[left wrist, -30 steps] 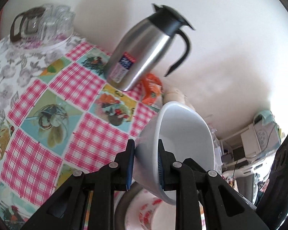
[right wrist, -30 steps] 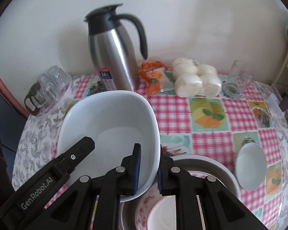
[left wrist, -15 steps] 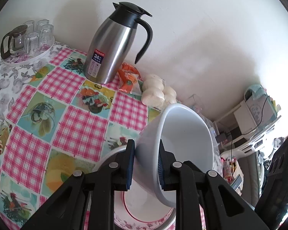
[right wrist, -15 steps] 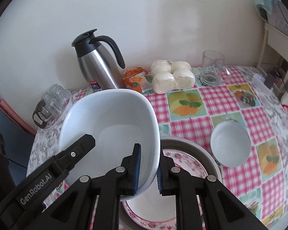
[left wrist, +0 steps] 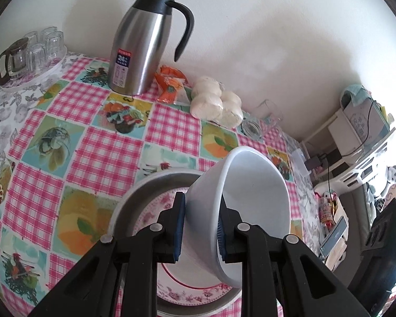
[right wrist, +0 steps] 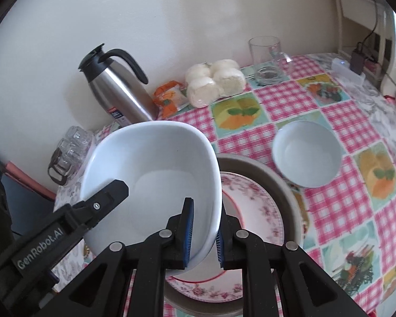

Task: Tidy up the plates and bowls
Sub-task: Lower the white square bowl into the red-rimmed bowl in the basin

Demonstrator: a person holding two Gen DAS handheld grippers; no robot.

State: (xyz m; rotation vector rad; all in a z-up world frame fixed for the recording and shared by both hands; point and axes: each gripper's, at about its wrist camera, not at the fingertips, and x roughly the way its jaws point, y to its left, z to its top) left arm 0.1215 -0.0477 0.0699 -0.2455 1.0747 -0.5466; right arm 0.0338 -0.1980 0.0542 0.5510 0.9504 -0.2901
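A large white bowl (right wrist: 150, 185) is held tilted above a floral plate (right wrist: 253, 206), which lies inside a wide grey dish (right wrist: 282, 185) on the checked tablecloth (left wrist: 105, 153). The bowl's wall is clamped from opposite sides: the left gripper (left wrist: 201, 228) is closed on the rim at one edge, one pad outside and one inside, and the right gripper (right wrist: 203, 233) is closed on the rim at the other edge in the same way. Whether the bowl touches the plate cannot be told. A small white bowl (right wrist: 307, 155) is seen on the cloth just beside the grey dish, to its right in the right wrist view. Behind the dish, against the wall, a steel thermos jug (left wrist: 145, 45), an orange packet (left wrist: 171, 83) and a bag of white buns (left wrist: 216, 104) are lined up.
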